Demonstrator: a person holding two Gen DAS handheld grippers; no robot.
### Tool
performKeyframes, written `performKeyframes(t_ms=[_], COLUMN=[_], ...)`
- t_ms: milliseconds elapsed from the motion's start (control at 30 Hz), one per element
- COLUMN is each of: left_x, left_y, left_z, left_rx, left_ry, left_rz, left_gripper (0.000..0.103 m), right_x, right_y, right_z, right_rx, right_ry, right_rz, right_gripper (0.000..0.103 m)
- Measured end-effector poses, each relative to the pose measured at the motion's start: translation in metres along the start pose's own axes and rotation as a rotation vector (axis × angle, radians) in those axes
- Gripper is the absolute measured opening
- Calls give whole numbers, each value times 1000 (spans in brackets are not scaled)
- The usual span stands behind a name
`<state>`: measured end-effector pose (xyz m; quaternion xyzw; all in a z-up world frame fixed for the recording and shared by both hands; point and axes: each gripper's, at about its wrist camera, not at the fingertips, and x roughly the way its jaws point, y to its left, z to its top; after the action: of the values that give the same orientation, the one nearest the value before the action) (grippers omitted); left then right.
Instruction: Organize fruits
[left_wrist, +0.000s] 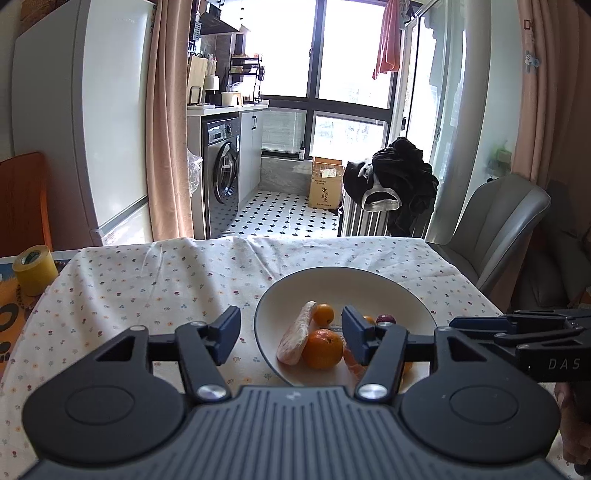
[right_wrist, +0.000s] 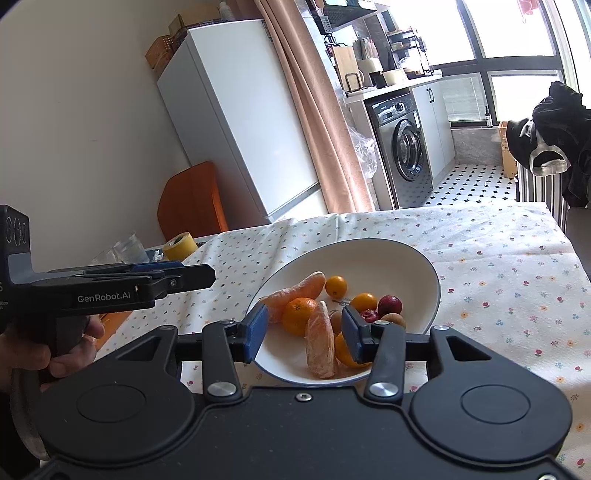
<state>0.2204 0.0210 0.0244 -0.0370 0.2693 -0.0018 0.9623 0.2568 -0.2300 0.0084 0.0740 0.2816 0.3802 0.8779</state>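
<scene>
Your left tongs (left_wrist: 290, 334) hang released at the lower middle of the left wrist view, blue pads spread wide with nothing between them, the right pad over the near left part of the white bowl (left_wrist: 388, 282). The bowl sits on the flowered cloth of the surface (left_wrist: 147, 280), right of centre in that view.

In the bowl a pale peeled piece (left_wrist: 295, 338) lies at the left, a large orange (left_wrist: 323, 349) touches it on the right, and a small orange fruit (left_wrist: 324, 314) sits just behind them. A dark red fruit (left_wrist: 384, 318) peeks out behind the right pad.

Your right tongs (right_wrist: 304, 334) are also released, in the lower middle of the right wrist view, pads spread over the bowl's near rim (right_wrist: 436, 280) and gripping nothing. Between the pads you see a peeled orange segment (right_wrist: 319, 349) standing on end, touching neither pad as far as the view shows. Left of it sits a whole orange (right_wrist: 297, 314), and behind that a carrot-like piece (right_wrist: 295, 291). Further back lie a small yellow-orange fruit (right_wrist: 336, 286), another one (right_wrist: 364, 302) and a dark red round fruit (right_wrist: 389, 304).

A roll of yellow tape (left_wrist: 35, 269) stands at the left edge of the left wrist view. Your hand (right_wrist: 44, 354) grips the left tool's handle at the left edge of the right wrist view.
</scene>
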Motion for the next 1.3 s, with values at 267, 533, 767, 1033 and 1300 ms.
performKeyframes(t_ms=[267, 533, 767, 1033, 1300], left_x=[-23, -43, -57, -75, -97], left_y=[5, 9, 10, 11, 7], left_z=[-7, -14, -23, -29, -36], left_rx=[-19, -60, -84, -114, -123], left_ry=[-4, -5, 14, 25, 15], left_rz=[28, 44, 56, 29, 17], left_gripper=[76, 91, 97, 103, 103], right_x=[-12, -24, -37, -49, -67], right_y=[9, 16, 25, 29, 39], right_z=[0, -3, -5, -9, -10], right_rx=[-13, -22, -47, -43, -58], right_ry=[-11, -23, -26, -21, -12], right_rz=[-5, -29, -37, -42, -45], right_gripper=[57, 84, 102, 103, 103])
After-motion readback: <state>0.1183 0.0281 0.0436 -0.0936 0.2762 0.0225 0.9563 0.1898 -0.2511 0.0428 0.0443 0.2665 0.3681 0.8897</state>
